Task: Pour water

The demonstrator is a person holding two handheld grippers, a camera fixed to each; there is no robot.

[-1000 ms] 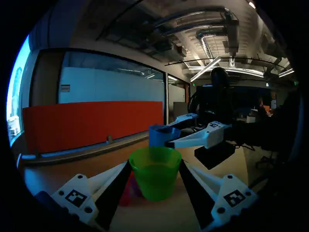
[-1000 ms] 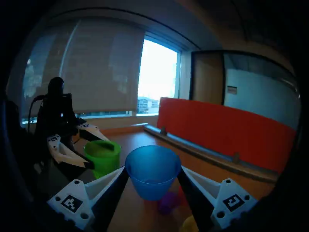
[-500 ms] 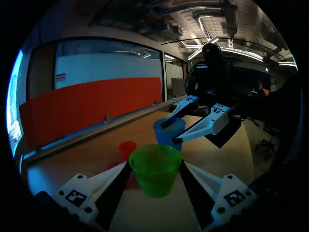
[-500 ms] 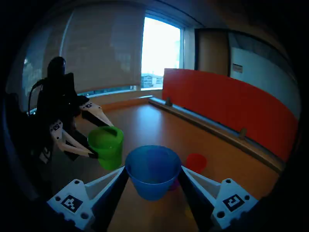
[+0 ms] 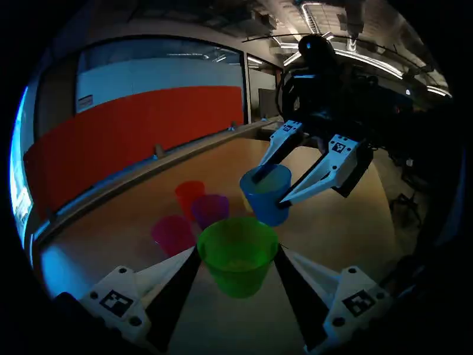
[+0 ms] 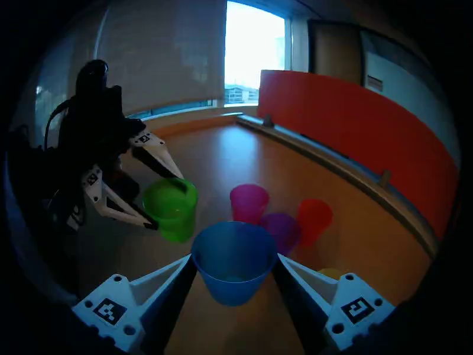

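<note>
In the left gripper view my left gripper is shut on a green cup, held upright above the wooden table. Farther off in that view the right gripper holds a blue cup. The right gripper view has my right gripper shut on that blue cup, with a little liquid at its bottom. To its left the left gripper grips the green cup.
Loose cups stand on the table between the grippers: pink, purple, red and a bit of yellow. An orange partition runs along the table's far edge. A bright window lies beyond.
Both grippers have tilted downward with their cups still held. The table and the loose cups have come into view. The two held cups sit lower and closer to the table.
</note>
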